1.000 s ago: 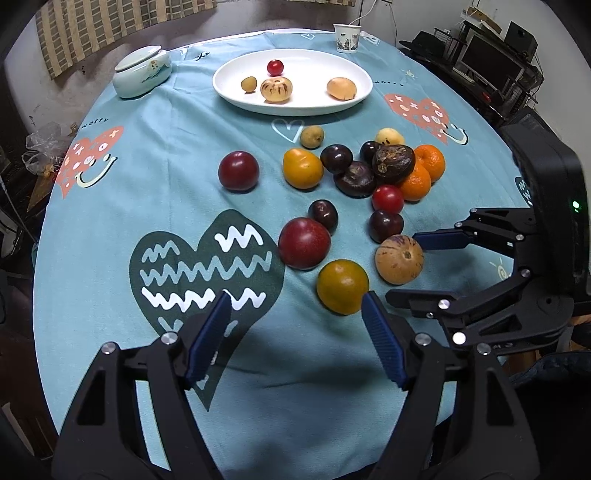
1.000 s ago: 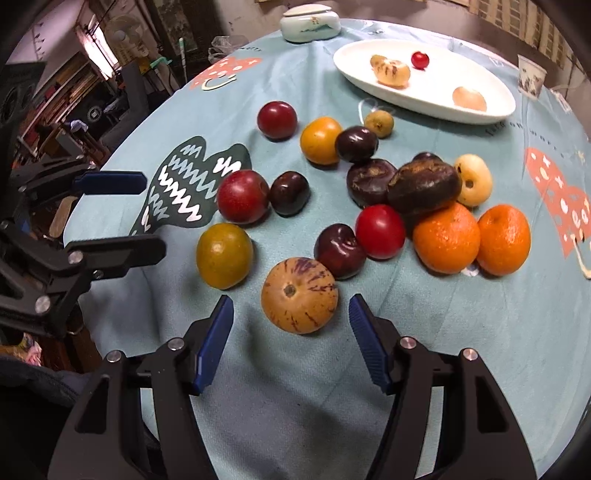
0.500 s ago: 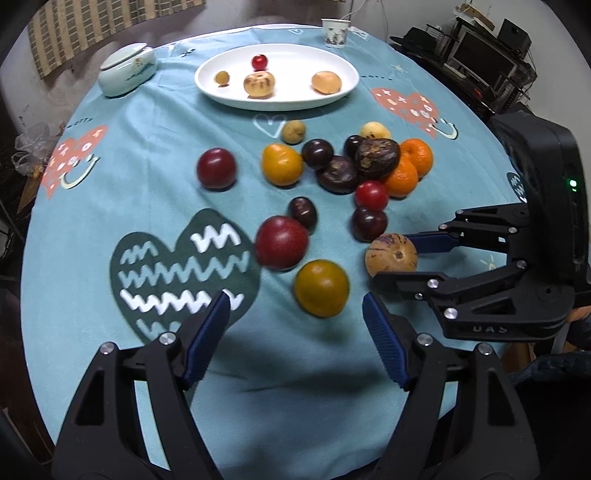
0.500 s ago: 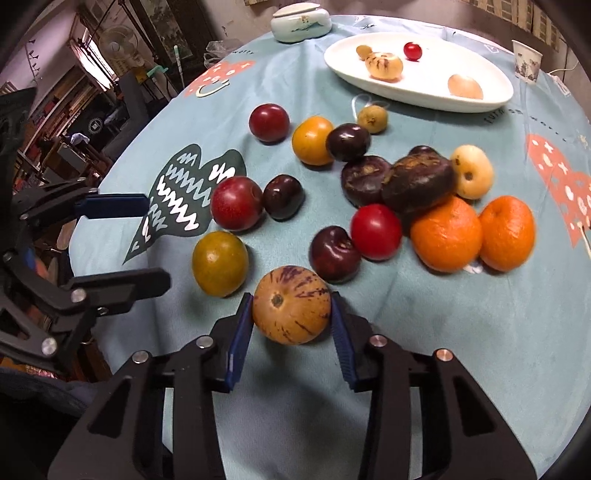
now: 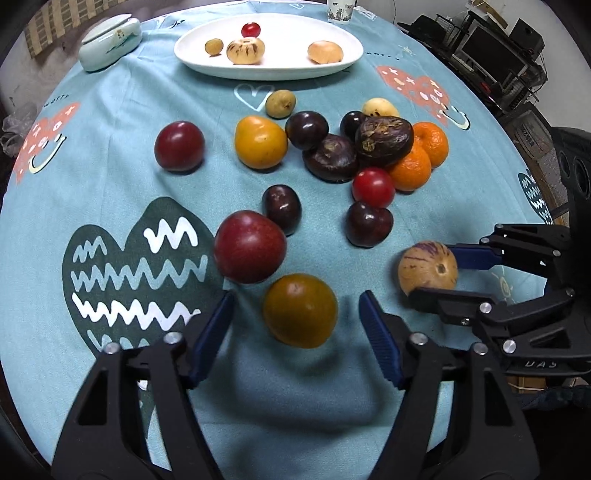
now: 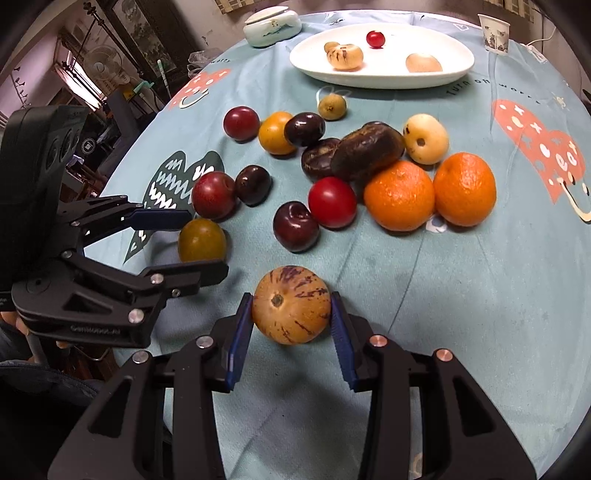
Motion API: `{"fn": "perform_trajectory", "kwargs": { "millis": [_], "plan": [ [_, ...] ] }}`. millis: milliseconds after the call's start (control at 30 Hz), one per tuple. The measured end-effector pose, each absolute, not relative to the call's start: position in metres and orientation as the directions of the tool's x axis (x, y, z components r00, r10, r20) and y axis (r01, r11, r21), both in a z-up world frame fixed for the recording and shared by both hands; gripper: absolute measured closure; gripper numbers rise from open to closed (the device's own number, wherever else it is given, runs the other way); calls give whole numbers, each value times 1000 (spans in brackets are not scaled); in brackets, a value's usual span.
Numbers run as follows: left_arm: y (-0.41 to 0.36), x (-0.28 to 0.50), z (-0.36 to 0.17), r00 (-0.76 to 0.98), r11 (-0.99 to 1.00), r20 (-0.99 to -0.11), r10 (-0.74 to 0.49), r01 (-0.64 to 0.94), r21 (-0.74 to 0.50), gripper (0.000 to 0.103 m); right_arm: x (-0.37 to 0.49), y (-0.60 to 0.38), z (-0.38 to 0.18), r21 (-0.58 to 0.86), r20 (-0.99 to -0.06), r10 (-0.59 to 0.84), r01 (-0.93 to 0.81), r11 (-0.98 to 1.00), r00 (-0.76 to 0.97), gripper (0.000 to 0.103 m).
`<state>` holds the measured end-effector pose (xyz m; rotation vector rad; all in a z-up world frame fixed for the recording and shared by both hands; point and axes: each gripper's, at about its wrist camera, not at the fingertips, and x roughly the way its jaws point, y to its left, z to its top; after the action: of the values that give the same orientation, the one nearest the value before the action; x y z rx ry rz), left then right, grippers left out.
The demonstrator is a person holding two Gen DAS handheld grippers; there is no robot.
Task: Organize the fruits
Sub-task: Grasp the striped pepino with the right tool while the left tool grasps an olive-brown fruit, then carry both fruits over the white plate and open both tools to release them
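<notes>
Blue rubber pads of my right gripper (image 6: 291, 314) are clamped on the striped pepino melon (image 6: 291, 304), one pad on each flank, stem scar facing the camera. The left wrist view shows the same melon (image 5: 428, 267) pinched between those pads at the near right of the table, just above or barely on the teal tablecloth (image 5: 110, 110); I cannot tell which.

My left gripper (image 5: 295, 325) hangs with its fingers wide apart, holding nothing. The amber-green plum (image 5: 300, 310) sits between them, untouched on either side. Just beyond it lies a large red plum (image 5: 250, 251), close to but not quite touching a smaller dark plum (image 5: 282, 209).

The white oval plate (image 5: 354, 55) stands at the far side of the table and already carries a second pepino (image 5: 245, 51), a small red tomato (image 5: 251, 28), a small brown fruit and a pale tan one. Between me and the plate lies the loose heap: two oranges (image 6: 432, 192), dark fruits, a red tomato (image 6: 331, 202).

Step in hand, as I judge it: the grasp is made and the carry to the plate is due. The next move calls for a clean lift over the heap, then release beside the matching pepino. The plum in front of my left fingers looks like the next candidate for that hand.
</notes>
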<state>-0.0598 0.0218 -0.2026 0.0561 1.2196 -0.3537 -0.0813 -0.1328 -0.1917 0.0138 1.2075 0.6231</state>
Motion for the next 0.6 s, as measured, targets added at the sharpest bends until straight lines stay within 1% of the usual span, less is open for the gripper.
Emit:
{"fn": "perform_trajectory", "kwargs": {
  "millis": [33, 133, 267, 367, 600],
  "plan": [
    [23, -59, -203, 296, 945, -926, -235, 292, -146, 46, -81, -133, -192, 335, -864, 458, -441, 833, 209, 61],
    [27, -58, -203, 298, 946, -920, -255, 273, -174, 63, -81, -134, -193, 341, -863, 462, -438, 832, 206, 61],
    [24, -59, -201, 315, 955, -924, -217, 265, -134, 63, -81, -134, -197, 342, -866, 458, -433, 834, 198, 61],
    [19, -63, -192, 327, 954, -927, -183, 287, -87, 63, -82, -135, -198, 343, -865, 460, -430, 835, 201, 61],
    [11, -57, -159, 390, 943, -903, -179, 329, -45, 63, -80, -136, -199, 351, -863, 467, -435, 829, 193, 61]
  ]
}}
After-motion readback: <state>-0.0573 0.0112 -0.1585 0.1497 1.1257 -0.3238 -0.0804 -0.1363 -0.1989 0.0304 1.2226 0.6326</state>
